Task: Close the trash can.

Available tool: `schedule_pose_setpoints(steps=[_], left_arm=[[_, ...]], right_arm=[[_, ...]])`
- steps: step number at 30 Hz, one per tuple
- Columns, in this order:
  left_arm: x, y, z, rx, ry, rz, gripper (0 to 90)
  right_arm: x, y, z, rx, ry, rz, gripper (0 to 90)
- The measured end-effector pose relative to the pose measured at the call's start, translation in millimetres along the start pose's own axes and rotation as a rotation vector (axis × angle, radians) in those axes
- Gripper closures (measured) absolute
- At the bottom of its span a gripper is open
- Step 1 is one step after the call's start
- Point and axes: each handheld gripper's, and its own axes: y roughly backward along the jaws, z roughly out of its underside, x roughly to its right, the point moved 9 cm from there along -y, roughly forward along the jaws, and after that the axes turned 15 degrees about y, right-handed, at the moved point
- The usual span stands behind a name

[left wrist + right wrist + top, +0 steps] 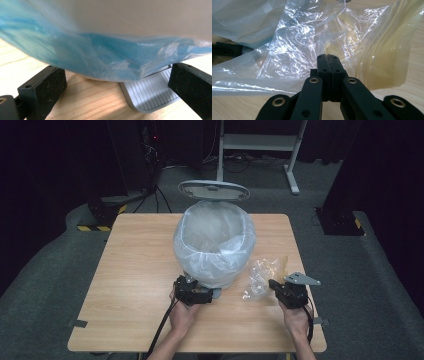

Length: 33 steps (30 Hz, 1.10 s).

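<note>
A grey pedal bin (215, 245) stands on the wooden table (135, 270), its lid (214, 190) raised and a clear liner bag (100, 57) hanging over its rim. My left gripper (194, 287) sits at the bin's base, open. In the left gripper view its jaws stand wide apart, and the ribbed grey pedal (150, 96) lies between them, close to the right jaw. To the right of the bin, my right gripper (274, 286) is shut on a crumpled clear plastic bag (260, 275). Its jaw tips (328, 58) pinch the plastic sheet (294, 50), which has a yellowish part (384, 50).
Behind the table stands a white metal frame (260, 142) on grey carpet. Black equipment with hazard tape (102, 217) sits at the back left. A black base (340, 222) is at the back right. Bare tabletop lies left of the bin.
</note>
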Motion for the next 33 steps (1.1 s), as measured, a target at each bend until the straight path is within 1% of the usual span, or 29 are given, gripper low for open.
schedule_pose_setpoints(steps=[2, 3, 4, 5, 6, 8, 15, 16, 17, 23, 30, 31, 33], left_arm=[[-0.1, 0.1, 0.0, -0.001, -0.001, -0.001, 1.8], [1.2, -0.8, -0.6, 0.011, 0.014, 0.002, 1.8], [0.0, 0.0, 0.0, 0.000, 0.000, 0.000, 1.8], [0.0, 0.0, 0.0, 0.000, 0.000, 0.000, 1.8], [0.8, -0.5, -0.5, 0.007, 0.010, 0.001, 1.8], [1.2, -0.7, -0.6, 0.010, 0.013, 0.002, 1.8], [1.1, -0.8, -0.6, 0.010, 0.014, 0.002, 1.8], [1.1, -0.8, -0.6, 0.010, 0.015, 0.002, 1.8], [1.2, -0.8, -0.6, 0.010, 0.016, 0.002, 1.8], [1.2, -0.9, -0.6, 0.011, 0.016, 0.000, 1.8], [1.5, -1.1, -0.8, 0.013, 0.019, -0.001, 1.8], [0.5, -0.5, -0.3, 0.004, 0.008, -0.004, 1.9], [0.6, -0.6, -0.4, 0.005, 0.010, -0.004, 1.9]], right_arm=[[-0.6, 2.5, -2.2, -0.001, 0.001, -0.003, 89.5], [-0.7, 3.6, -3.7, 0.002, 0.004, -0.004, 89.4], [-0.9, 5.1, -4.9, 0.002, 0.005, -0.006, 89.5], [-0.7, 6.6, -6.5, 0.004, 0.009, -0.006, 89.5], [-0.8, 8.1, -8.1, 0.005, 0.011, -0.007, 89.5], [-0.9, 11.1, -11.2, 0.007, 0.013, -0.008, 89.4], [-1.4, 21.3, -21.4, 0.019, 0.032, -0.013, 89.5], [-1.7, 23.1, -23.0, 0.023, 0.026, -0.017, 89.5], [-1.0, 24.9, -24.4, 0.025, 0.033, -0.016, 89.5], [3.2, 35.9, -31.2, 0.035, 0.036, -0.014, 89.4], [8.3, 46.5, -37.7, 0.055, 0.028, -0.015, 89.5], [8.6, 47.8, -38.8, 0.058, 0.026, -0.014, 89.5], [9.3, 50.2, -41.2, 0.063, 0.031, -0.013, 89.5]])
